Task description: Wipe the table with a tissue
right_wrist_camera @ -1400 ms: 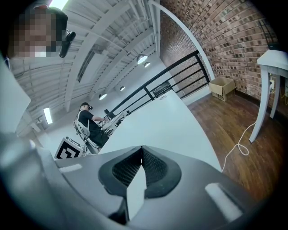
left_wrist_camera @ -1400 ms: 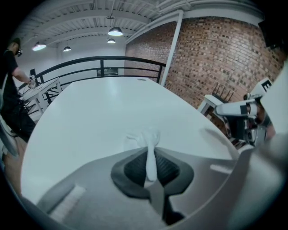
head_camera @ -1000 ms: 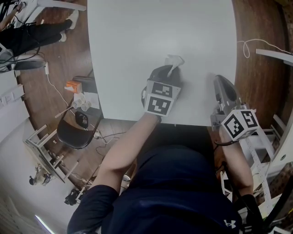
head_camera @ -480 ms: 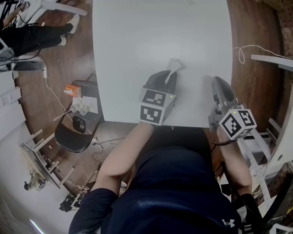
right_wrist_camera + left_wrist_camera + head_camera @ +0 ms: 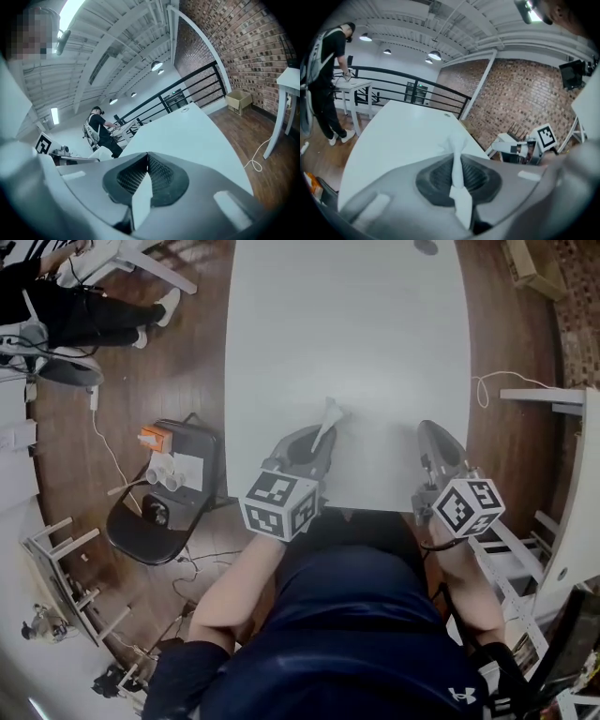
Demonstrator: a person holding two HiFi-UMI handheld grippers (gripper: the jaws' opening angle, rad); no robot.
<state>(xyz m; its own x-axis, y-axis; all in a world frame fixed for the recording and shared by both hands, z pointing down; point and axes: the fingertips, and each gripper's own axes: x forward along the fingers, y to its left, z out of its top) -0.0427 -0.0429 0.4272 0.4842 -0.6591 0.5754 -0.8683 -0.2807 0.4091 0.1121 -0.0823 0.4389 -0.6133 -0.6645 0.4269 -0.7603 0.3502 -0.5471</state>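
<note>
Tissue (image 5: 328, 416), twisted into a narrow white strip, is pinched between the pressed-together jaws of the left gripper (image 5: 321, 435). Its free end pokes forward over the white table (image 5: 356, 324), close to the near edge. Over the last second this gripper has drawn back toward the person. The tissue was further in on the tabletop, and now the gripper's marker cube hangs past the near edge. That looks like the end of a pulling stroke, so another stroke would mean reaching out again. The right gripper (image 5: 433, 439) has stayed by the near right corner, jaws closed on nothing.

The head view cannot settle whether the tissue touches the surface. In the left gripper view the tissue (image 5: 456, 154) rises from the pads with its tip apparently clear of the tabletop. That view also shows a standing person (image 5: 326, 70) and a brick wall (image 5: 525, 93). Only the head view shows the black chair (image 5: 155, 517) left of the table.
</note>
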